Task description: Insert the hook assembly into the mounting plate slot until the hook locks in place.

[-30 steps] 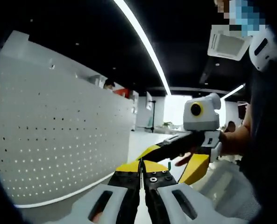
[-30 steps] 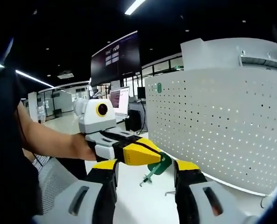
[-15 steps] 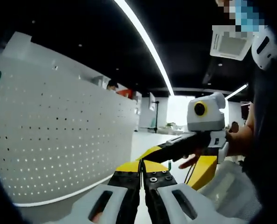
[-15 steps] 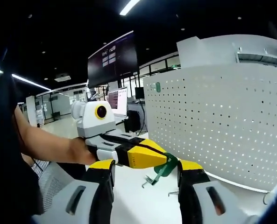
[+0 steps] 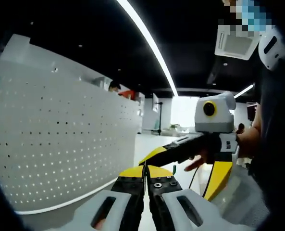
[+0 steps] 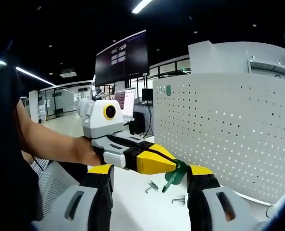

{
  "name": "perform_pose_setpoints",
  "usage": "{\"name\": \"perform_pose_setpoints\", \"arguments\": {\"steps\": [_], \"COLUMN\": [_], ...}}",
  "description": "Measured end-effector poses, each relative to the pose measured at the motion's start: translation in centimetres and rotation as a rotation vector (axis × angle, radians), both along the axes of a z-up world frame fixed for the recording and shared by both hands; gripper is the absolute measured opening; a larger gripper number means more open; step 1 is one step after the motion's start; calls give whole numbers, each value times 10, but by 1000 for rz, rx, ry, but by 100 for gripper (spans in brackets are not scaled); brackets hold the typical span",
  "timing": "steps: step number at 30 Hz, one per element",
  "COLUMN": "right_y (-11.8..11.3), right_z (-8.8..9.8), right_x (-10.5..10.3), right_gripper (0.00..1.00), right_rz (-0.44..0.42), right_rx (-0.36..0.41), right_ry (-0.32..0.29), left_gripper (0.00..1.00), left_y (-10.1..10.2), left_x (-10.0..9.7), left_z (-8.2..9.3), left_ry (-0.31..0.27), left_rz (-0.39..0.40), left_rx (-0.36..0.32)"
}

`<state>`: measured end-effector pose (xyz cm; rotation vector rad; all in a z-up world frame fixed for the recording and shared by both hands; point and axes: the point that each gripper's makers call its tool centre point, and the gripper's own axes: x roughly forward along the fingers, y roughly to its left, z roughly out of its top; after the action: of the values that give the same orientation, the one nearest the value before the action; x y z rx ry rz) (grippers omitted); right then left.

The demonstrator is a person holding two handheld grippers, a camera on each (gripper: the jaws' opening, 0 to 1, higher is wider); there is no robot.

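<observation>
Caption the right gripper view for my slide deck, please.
Left gripper holds a green hook before the white pegboard.

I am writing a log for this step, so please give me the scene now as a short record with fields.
left gripper: fingers shut on the green plastic hook assembly, seen in the right gripper view
right gripper: fingers open, holding nothing
mounting plate: white perforated metal panel, upright, to the right of the hook in the right gripper view
hook state: not yet in the panel, held in the air before it
table: white top with small metal parts lying on it
</observation>
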<state>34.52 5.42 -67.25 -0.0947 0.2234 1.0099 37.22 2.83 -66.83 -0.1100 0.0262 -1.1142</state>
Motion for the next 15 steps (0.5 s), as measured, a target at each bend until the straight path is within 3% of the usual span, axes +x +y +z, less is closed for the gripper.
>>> {"name": "perform_pose_setpoints", "arguments": {"steps": [15], "right_y": [-3], "right_z": [1], "right_x": [0], "right_gripper": [56], "right_rz": [10], "right_rx": [-5], "right_ry": [-15], "left_gripper": [1], "left_y": [0], "left_x": [0], "left_z": [-4], "left_ry": [14], "left_rz": [-19], "left_rx": [1]}}
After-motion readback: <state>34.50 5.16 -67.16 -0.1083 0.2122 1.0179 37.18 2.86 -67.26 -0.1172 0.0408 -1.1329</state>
